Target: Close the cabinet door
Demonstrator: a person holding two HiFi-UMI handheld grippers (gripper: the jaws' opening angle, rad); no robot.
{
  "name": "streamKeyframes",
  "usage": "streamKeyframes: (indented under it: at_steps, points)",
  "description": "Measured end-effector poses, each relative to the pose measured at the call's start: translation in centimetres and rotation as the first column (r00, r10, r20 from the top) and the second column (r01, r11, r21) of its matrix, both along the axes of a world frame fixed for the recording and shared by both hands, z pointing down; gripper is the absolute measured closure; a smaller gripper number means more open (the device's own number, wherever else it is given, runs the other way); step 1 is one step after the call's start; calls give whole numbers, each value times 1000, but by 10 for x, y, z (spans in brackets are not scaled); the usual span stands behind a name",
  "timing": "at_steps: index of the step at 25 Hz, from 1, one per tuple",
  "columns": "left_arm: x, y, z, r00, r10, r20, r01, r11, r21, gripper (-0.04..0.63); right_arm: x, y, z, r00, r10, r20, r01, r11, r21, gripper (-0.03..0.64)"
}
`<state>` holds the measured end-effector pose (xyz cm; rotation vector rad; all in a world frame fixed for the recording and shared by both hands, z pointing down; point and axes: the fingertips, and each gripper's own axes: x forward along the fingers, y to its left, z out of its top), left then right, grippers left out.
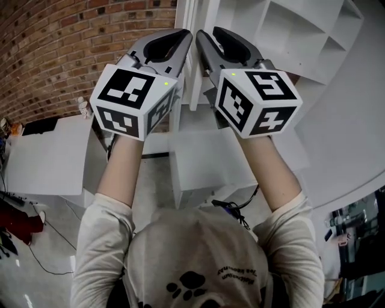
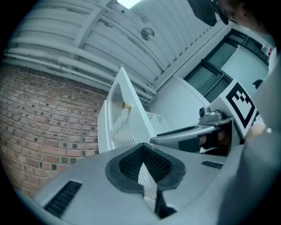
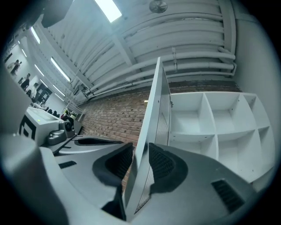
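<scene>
Cabinet door hangs open left of the shelves — its free edge sits inside the right gripper, jaws parted, not pinching. Left gripper jaws together, empty. Looks light and stiff — push near that edge.

Head view steeply down, gripper views close, tilted upward (sharing cabinet door)

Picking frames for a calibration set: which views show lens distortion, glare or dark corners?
Head view: wide-angle bending, the shelves curve. Left gripper view: black corners, blown-out ceiling light at top. Right gripper view: black corners, glaring strip lights, shelves bowed.
</scene>
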<state>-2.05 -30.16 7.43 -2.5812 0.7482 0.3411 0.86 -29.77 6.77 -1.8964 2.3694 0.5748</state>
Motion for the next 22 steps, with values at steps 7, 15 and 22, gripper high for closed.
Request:
streamKeyframes:
  at_steps: [7, 15, 22]
  points:
    - [5, -7, 10, 1000, 13, -3, -13, 999, -41, 588, 1, -6, 12, 999, 33, 4, -33, 999, -30, 494]
    - [3, -16, 14, 999, 33, -9, -33, 997, -66, 588, 0, -13, 9, 995, 97, 34, -94, 994, -59, 495]
    - [7, -19, 21, 998, 57, -8, -57, 996, -74, 588, 3, -16, 9, 992, 123, 41, -121, 992, -39, 490]
